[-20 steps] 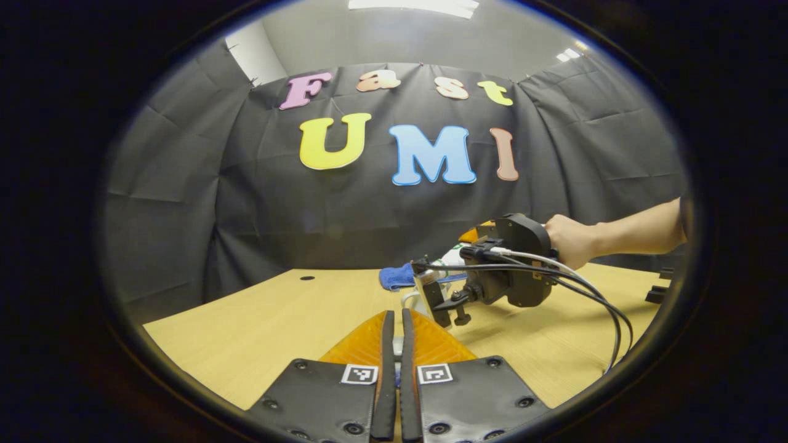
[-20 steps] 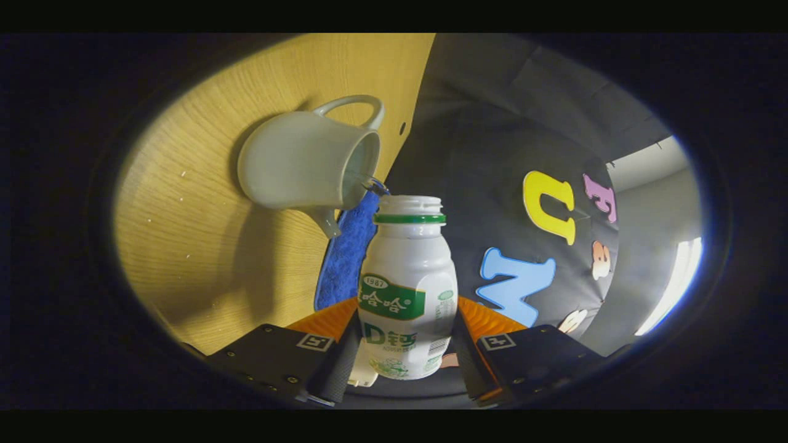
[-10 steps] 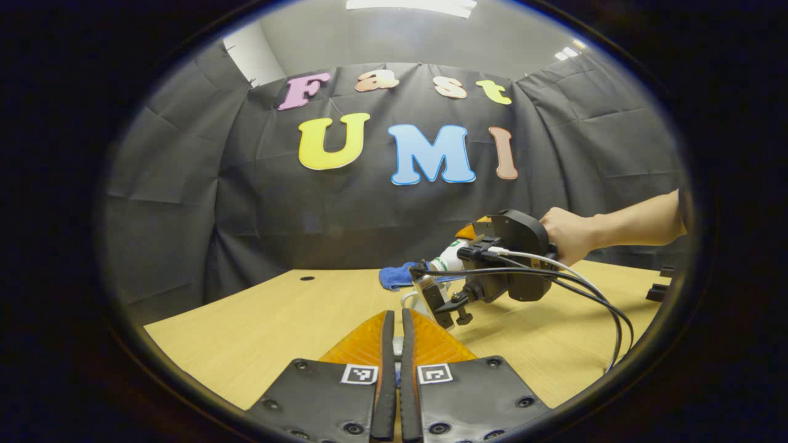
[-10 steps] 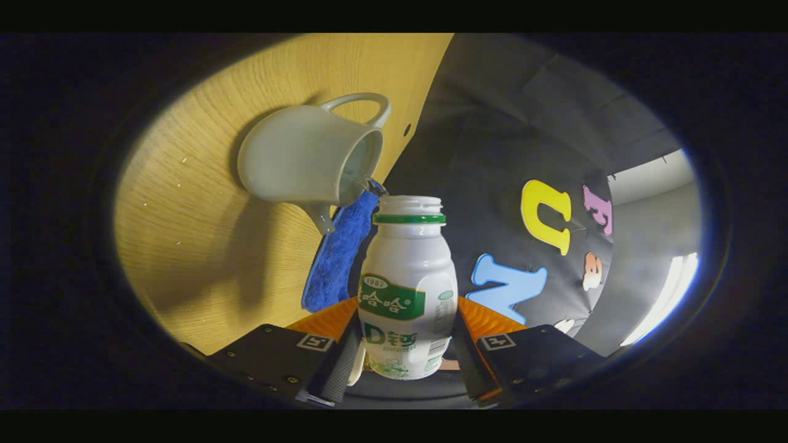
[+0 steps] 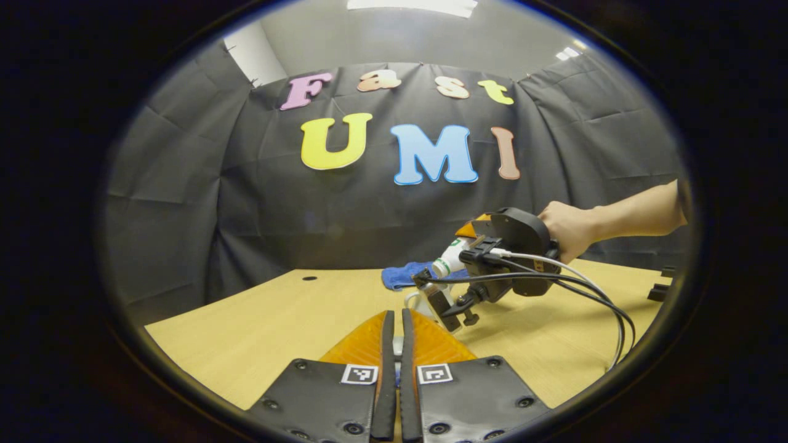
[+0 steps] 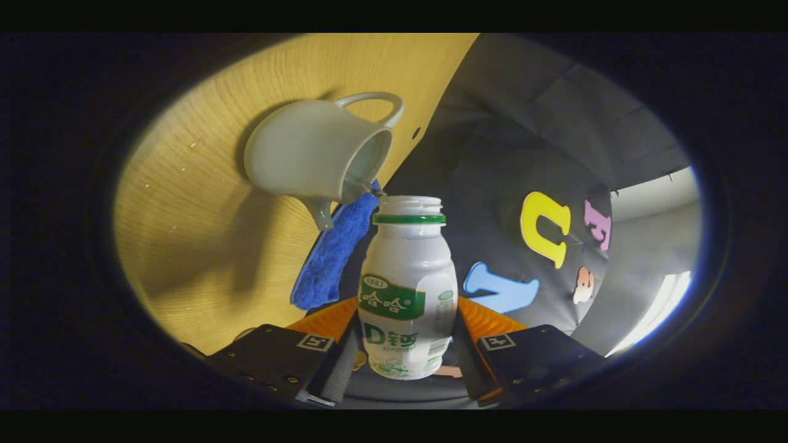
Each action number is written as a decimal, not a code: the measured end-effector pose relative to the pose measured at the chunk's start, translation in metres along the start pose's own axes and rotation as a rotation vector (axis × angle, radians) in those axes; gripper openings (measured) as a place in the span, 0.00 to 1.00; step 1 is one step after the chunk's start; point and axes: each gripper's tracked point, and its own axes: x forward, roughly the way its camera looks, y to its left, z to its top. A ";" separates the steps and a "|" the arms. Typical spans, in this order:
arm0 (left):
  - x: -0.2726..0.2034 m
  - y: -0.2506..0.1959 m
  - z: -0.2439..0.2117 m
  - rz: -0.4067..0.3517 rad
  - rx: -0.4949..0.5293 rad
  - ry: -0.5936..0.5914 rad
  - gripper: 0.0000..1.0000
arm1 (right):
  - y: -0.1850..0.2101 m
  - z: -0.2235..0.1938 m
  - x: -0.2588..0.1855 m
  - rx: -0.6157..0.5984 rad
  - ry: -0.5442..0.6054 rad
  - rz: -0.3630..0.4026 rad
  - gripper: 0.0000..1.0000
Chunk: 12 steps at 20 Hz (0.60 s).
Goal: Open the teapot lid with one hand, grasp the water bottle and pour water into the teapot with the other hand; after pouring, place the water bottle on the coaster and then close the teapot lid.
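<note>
My right gripper [image 6: 407, 323] is shut on a white water bottle [image 6: 409, 277] with a green neck ring and no cap. The bottle is tipped, and its mouth sits close to the open top of the pale teapot [image 6: 314, 157], which stands lidless on the table. From the left gripper view, the right gripper [image 5: 458, 253] holds the bottle [image 5: 446, 264] slanting down over the teapot [image 5: 414, 301], mostly hidden behind it. My left gripper [image 5: 394, 315] hovers above the table, fingers nearly together on a thin pale sliver, the teapot lid.
A blue cloth mat [image 6: 329, 258] lies just behind the teapot, also seen as the blue mat [image 5: 400, 275]. The person's hand [image 5: 569, 227] holds the right gripper, with cables [image 5: 591, 295] looping down to the wooden table [image 5: 265, 320]. Small black objects [image 5: 659, 289] sit at the far right.
The right gripper has risen slightly and turned with the bottle, whose neck now shows more from the left gripper view. The left gripper has stayed in place.
</note>
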 end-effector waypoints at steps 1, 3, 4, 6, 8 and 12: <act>0.000 0.000 0.000 -0.002 0.000 0.000 0.09 | -0.001 -0.001 -0.001 -0.013 0.001 -0.003 0.71; 0.002 0.000 -0.001 -0.004 -0.003 0.006 0.13 | -0.002 -0.001 0.000 -0.031 0.001 -0.003 0.71; 0.003 0.001 -0.002 -0.004 -0.004 0.008 0.13 | -0.001 -0.001 0.000 -0.037 0.000 -0.002 0.71; 0.001 0.001 -0.002 -0.003 -0.005 0.005 0.09 | -0.002 0.000 -0.001 -0.050 -0.004 -0.005 0.71; 0.000 0.000 -0.002 -0.003 -0.003 0.003 0.09 | -0.002 0.000 -0.001 -0.060 -0.004 -0.002 0.71; 0.002 0.002 -0.002 -0.003 -0.005 0.007 0.13 | -0.004 0.002 -0.002 -0.080 -0.010 -0.004 0.71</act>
